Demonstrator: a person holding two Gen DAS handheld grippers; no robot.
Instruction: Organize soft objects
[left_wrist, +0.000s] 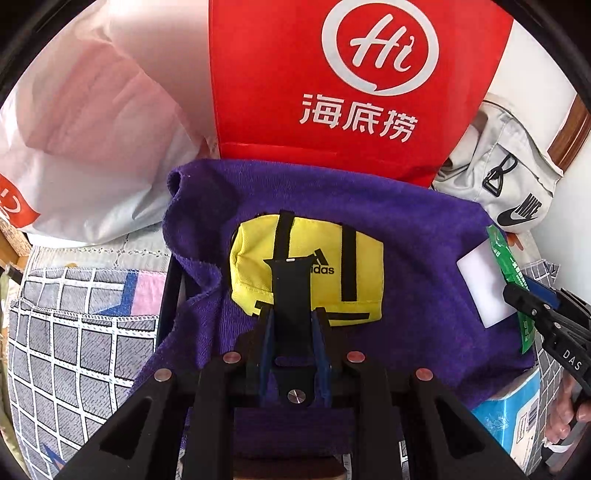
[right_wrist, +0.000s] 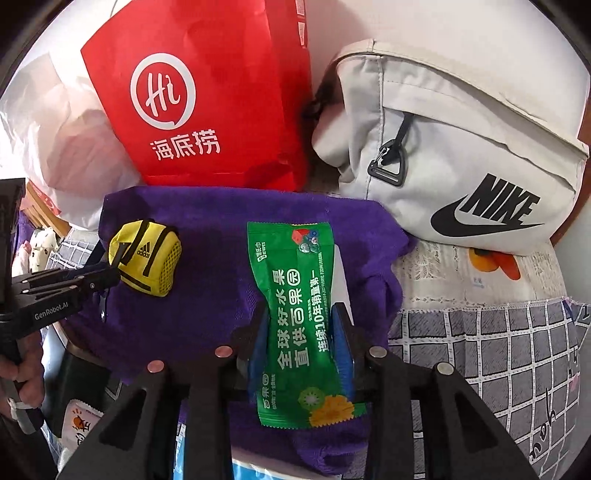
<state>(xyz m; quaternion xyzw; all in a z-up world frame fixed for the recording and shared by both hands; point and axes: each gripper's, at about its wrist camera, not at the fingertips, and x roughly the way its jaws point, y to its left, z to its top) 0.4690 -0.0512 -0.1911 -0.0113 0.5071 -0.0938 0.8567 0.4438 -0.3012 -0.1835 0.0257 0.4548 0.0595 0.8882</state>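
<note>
The left gripper (left_wrist: 291, 317) pinches the black strap (left_wrist: 290, 291) of the yellow pouch (left_wrist: 325, 254); the right gripper (right_wrist: 301, 328) has the green packet (right_wrist: 295, 314) between its blue pads (right_wrist: 258, 343), though whether they press it I cannot tell. Far back stand a white plastic bag (left_wrist: 92, 147) at left, a red bag (left_wrist: 332, 92) in the middle and a grey Nike bag (right_wrist: 461, 155) at right. Near them a purple towel (left_wrist: 406, 229) spreads over a checked cloth (left_wrist: 74, 332). On the towel the pouch lies left, the packet right, well apart. A white card (left_wrist: 480, 284) sits just beside the packet. A blue box (left_wrist: 513, 413) shows under the towel's near right edge.
</note>
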